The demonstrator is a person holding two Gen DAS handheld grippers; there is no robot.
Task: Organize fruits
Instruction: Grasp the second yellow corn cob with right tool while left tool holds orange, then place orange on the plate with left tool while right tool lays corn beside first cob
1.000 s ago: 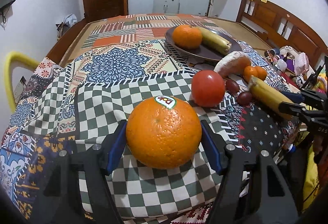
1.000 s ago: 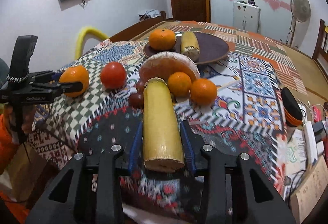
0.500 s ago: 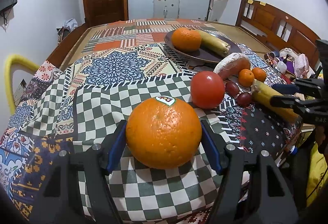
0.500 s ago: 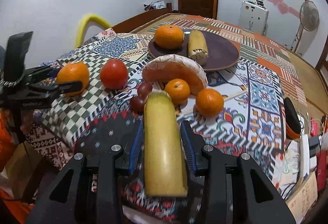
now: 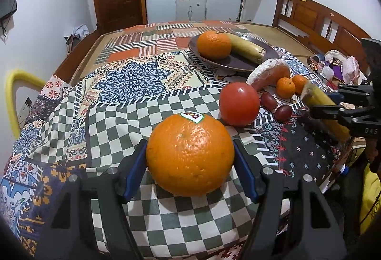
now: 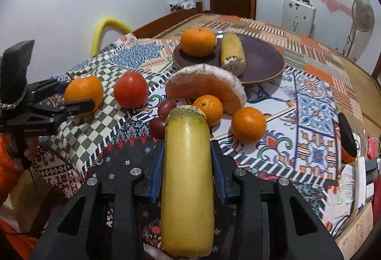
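Left wrist view: the left gripper clamps a big orange at the near edge of the table; the plate lies ahead and to the right, well apart, already holding an orange and a yellow piece

Right wrist view: the right gripper pinches a long yellow fruit — its length pointing straight at the plate, beyond the loose fruit
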